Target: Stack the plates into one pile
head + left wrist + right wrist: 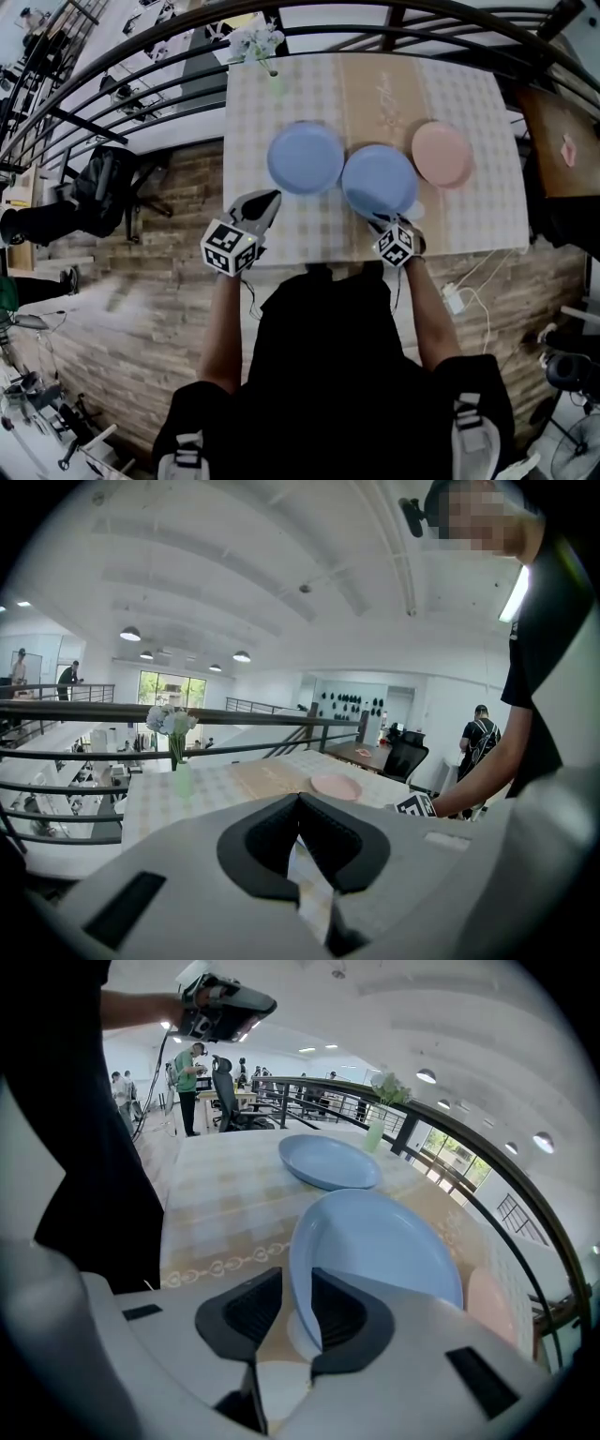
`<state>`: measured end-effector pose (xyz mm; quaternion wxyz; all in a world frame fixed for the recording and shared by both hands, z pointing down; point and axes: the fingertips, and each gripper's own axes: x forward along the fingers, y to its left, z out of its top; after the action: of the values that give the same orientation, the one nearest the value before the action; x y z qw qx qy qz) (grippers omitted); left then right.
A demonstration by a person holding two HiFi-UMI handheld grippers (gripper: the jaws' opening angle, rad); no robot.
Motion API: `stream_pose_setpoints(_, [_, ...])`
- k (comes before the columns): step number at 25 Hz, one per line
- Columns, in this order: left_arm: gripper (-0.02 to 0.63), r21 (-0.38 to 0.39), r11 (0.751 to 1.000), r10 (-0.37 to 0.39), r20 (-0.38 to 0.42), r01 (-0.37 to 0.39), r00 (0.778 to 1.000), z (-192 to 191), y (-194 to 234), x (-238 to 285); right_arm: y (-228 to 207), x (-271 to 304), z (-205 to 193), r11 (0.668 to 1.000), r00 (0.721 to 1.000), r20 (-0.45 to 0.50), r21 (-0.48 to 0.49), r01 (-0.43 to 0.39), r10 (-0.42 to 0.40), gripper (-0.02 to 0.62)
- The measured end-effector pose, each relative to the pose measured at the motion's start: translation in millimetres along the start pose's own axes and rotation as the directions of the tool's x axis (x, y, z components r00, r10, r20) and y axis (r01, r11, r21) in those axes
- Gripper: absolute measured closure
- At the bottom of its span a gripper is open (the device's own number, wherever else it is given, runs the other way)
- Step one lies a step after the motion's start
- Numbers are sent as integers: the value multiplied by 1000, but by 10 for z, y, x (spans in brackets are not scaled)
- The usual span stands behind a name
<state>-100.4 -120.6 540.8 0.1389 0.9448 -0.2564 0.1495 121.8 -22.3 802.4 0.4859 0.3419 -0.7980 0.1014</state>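
Note:
Three plates lie side by side on the checked table (281,230): a blue plate (306,157) on the left, a second blue plate (379,180) in the middle, and a pink plate (442,154) on the right. My right gripper (389,225) is at the middle plate's near edge. In the right gripper view that plate's rim (302,1279) stands between the jaws of the right gripper (295,1309), with a gap on the left side, so it is open. My left gripper (269,197) hovers near the left plate, raised, its tips together and nothing in it.
A vase of flowers (262,42) stands at the table's far left corner. A dark metal railing (141,94) runs behind and beside the table. A second table (562,141) is at the right, and cables (469,291) lie on the floor.

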Motion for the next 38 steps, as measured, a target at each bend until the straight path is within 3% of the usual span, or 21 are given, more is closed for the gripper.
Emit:
stream_pose_setpoints(7, [604, -3, 999, -33, -8, 33, 999, -58, 2, 5, 26, 71, -42, 999, 998, -48, -18, 28, -29, 505])
stream_pose_setpoints(14, [604, 0, 998, -55, -17, 55, 998, -122, 1, 21, 38, 190, -88, 988, 992, -109, -144, 52, -68, 518])
stream_pose_setpoints(23, [604, -10, 998, -58, -19, 57, 998, -177, 118, -49, 1, 260, -80, 992, 989, -117, -99, 79, -90, 525])
stream_pose_setpoints(38, [604, -22, 998, -64, -22, 63, 998, -234, 303, -69, 38, 413, -96, 972, 974, -167, -202, 119, -154, 568])
